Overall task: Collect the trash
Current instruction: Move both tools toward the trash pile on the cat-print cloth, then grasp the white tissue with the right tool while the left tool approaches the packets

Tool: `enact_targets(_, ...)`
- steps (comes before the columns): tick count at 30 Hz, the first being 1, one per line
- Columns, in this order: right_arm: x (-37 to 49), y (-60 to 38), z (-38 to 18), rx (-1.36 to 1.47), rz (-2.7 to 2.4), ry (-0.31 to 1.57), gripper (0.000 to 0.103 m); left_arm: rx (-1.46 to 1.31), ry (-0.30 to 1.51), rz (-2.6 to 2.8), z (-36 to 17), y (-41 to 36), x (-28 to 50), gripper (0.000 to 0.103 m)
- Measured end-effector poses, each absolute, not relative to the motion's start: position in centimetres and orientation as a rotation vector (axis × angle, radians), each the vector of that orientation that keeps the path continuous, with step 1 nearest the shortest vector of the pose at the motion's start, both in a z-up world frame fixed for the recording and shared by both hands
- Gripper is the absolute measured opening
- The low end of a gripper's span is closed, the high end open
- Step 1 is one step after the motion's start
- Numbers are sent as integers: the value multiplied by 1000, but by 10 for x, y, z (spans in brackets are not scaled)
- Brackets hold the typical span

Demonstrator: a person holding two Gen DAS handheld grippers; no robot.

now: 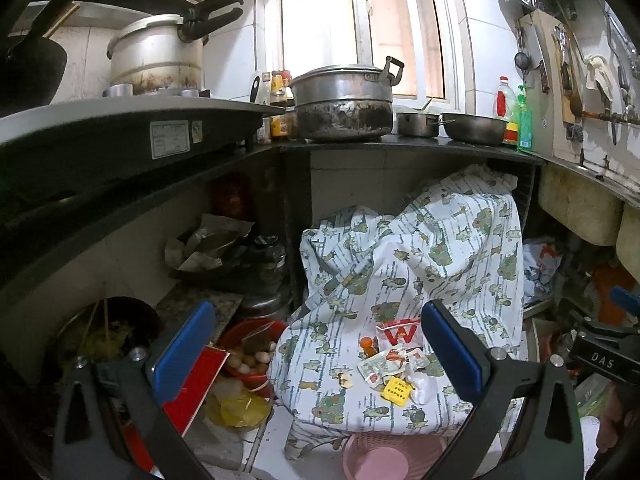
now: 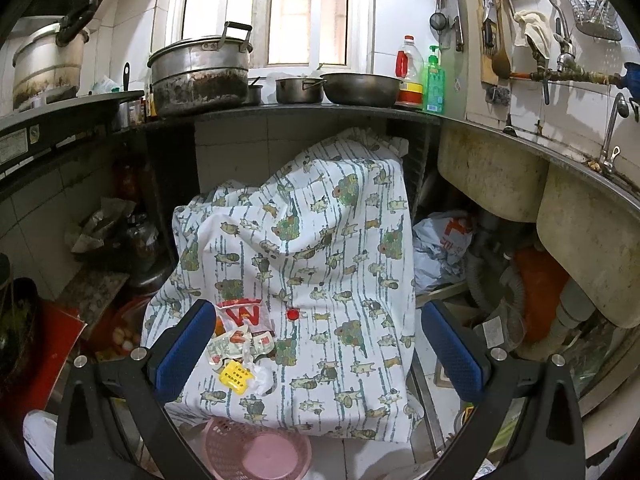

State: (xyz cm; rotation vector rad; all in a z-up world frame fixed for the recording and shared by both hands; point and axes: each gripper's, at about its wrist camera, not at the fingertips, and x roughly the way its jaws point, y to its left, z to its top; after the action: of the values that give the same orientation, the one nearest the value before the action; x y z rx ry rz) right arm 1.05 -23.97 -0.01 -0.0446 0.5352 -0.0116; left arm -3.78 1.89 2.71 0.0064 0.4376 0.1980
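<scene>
A pile of trash (image 1: pixel 394 364) lies on a patterned white cloth (image 1: pixel 440 248) draped over something under the counter: small sauce packets, a yellow packet (image 1: pixel 397 391), a clear wrapper with a red W (image 1: pixel 402 334) and crumpled white paper. The same pile (image 2: pixel 240 350) shows in the right wrist view, with the yellow packet (image 2: pixel 235 376) beside the left finger. My left gripper (image 1: pixel 318 354) is open and empty, hovering above and before the pile. My right gripper (image 2: pixel 318 354) is open and empty, to the right of the pile. A pink plastic basket (image 1: pixel 384 458) stands on the floor below the cloth, also in the right wrist view (image 2: pixel 258 450).
A dark counter (image 1: pixel 400 146) above holds blackened pots (image 1: pixel 344 100), a bowl and bottles. Left are a red bowl of eggs (image 1: pixel 250 354), a yellow bag and a red board. Right are sinks (image 2: pixel 492 176), drain pipes (image 2: pixel 568 320) and a plastic bag (image 2: pixel 440 248).
</scene>
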Motion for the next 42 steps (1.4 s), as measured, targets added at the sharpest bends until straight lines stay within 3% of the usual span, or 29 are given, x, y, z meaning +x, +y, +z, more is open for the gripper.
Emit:
enact_targets(39, 16, -249, -4, -40, -29, 503, 103, -72, 456, 124, 6, 18, -12, 103)
enact_targets(42, 32, -246, -12, -7, 43, 551, 103, -74, 531, 112, -12, 21, 12, 103)
